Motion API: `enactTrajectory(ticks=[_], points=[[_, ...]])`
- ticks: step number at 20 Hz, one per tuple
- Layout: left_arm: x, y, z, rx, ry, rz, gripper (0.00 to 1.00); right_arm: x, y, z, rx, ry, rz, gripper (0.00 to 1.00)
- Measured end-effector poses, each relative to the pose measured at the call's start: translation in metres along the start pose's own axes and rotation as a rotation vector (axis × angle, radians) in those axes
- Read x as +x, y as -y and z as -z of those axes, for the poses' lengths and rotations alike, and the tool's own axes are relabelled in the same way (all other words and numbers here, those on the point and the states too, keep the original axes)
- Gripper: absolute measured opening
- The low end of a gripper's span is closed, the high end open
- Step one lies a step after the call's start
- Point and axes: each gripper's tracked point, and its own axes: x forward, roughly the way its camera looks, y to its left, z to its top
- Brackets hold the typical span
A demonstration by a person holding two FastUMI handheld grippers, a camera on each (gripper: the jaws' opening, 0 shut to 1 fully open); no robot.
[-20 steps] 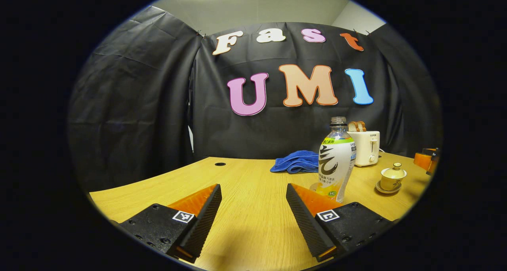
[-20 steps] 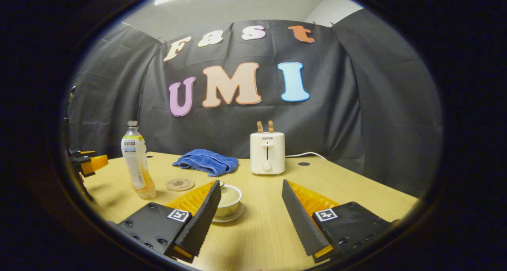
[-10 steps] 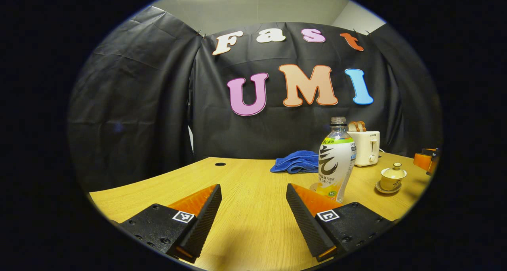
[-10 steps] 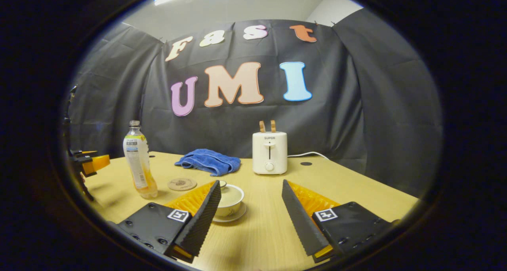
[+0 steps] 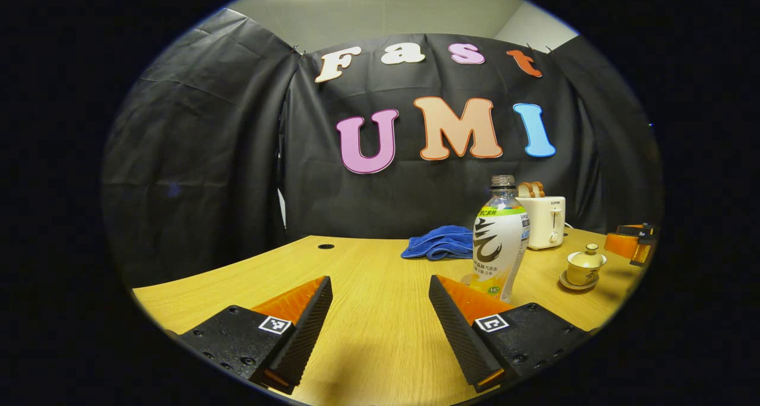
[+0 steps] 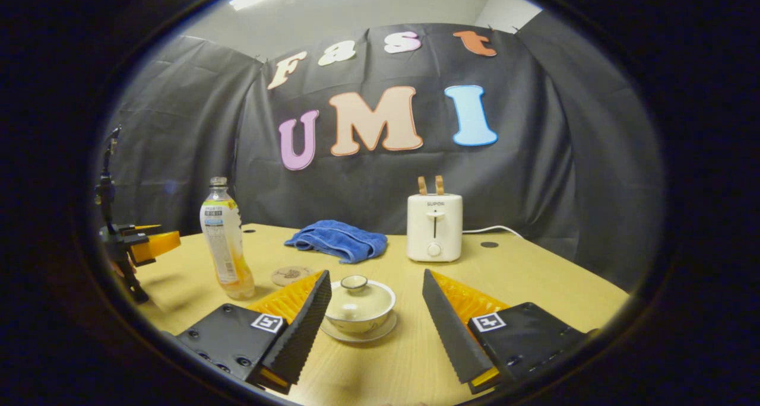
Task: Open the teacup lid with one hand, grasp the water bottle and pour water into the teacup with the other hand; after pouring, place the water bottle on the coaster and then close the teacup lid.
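Right gripper lines up on the teacup

The right gripper [image 6: 375,326], fingers released, has swung so the lidded teacup [image 6: 359,302] sits centred between them; the left gripper [image 5: 380,329], also released, idles left of the water bottle [image 5: 500,240].

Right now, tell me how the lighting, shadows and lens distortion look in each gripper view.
Left gripper view: the table edge bows from the fisheye; a ceiling light glares at top; the water bottle is sharp.
Right gripper view: a soft shadow lies beside the lidded teacup; the white toaster is evenly lit; the rim darkens.
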Motion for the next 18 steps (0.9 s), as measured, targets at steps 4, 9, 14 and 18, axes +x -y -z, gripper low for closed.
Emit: enactTrajectory(ticks=[4,9,14,18], points=[[0.000,-0.001,-0.001,0.000,-0.001,0.001,0.96,0.023,-0.014,0.005,-0.007,-0.034,-0.029,0.98],[0.000,0.000,-0.001,0.000,-0.001,0.002,0.95,0.037,-0.021,0.010,-0.017,-0.075,-0.043,0.90],[0.000,-0.001,-0.001,0.000,-0.001,0.000,0.96,0.049,-0.025,0.021,-0.040,-0.134,-0.048,0.73],[-0.001,-0.001,-0.001,0.000,-0.002,-0.002,0.96,0.055,-0.025,0.024,-0.047,-0.143,-0.045,0.54]])
